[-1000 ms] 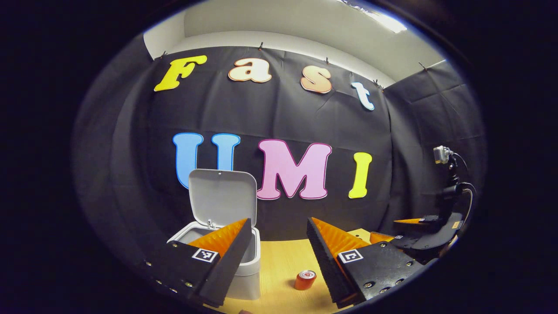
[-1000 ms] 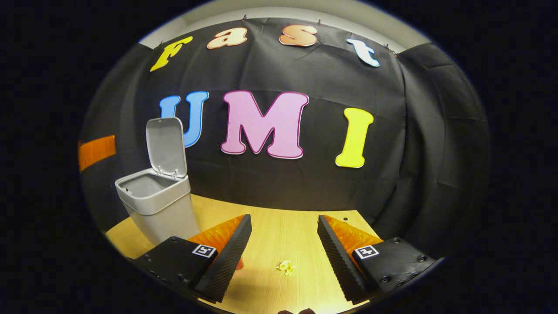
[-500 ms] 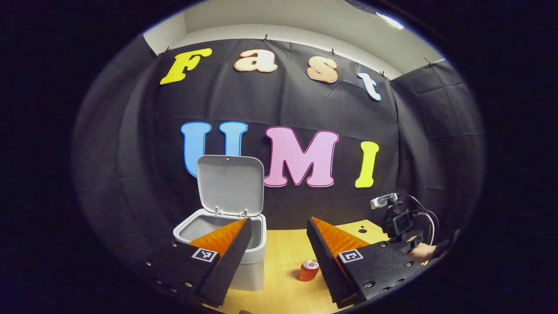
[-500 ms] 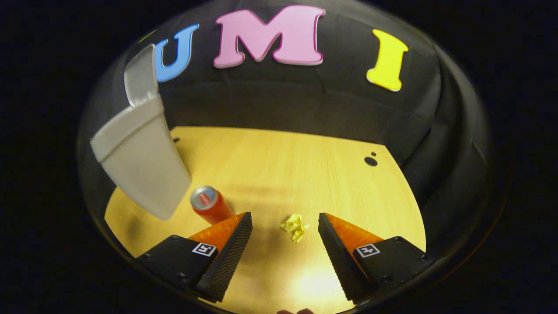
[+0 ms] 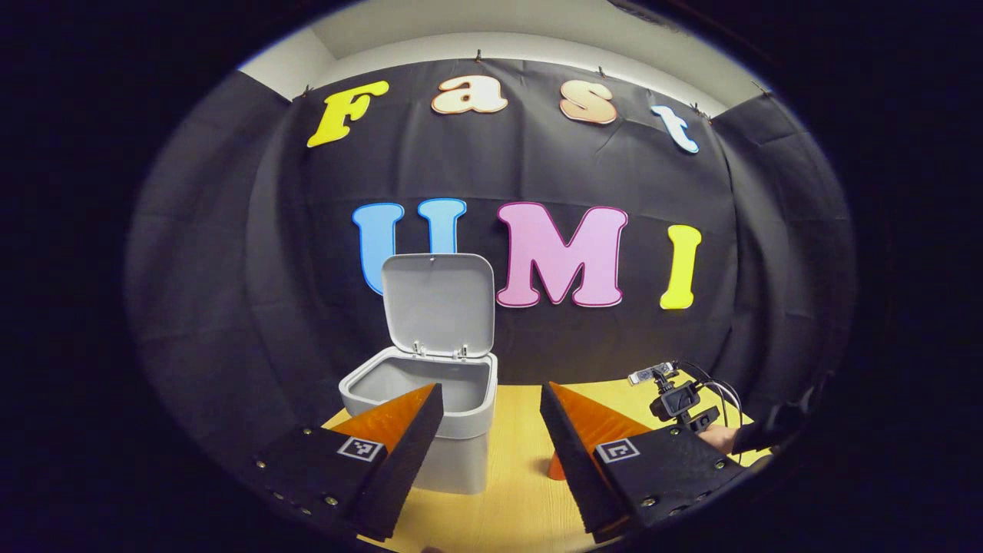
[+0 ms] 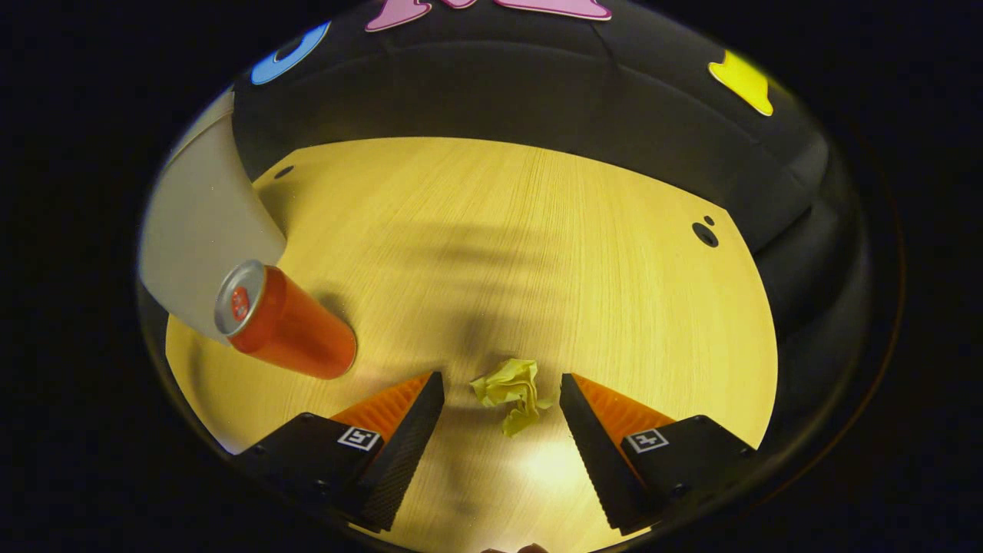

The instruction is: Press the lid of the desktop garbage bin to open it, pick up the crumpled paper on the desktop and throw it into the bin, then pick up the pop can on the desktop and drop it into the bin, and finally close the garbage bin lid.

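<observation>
With bin lid (image 5: 438,302) up and crumpled paper (image 6: 512,390) on desk (image 6: 537,253) between wide-open, empty right gripper (image 6: 501,382) fingers: paper pickup underway, next lower and close; left gripper (image 5: 491,392) open, empty.

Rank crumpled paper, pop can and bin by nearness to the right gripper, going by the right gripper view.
Measured from the right gripper:
1. Crumpled paper: lies on the table between the open fingers.
2. Pop can: upright, off to the view's left.
3. Garbage bin: just behind the can, at the left edge.
</observation>
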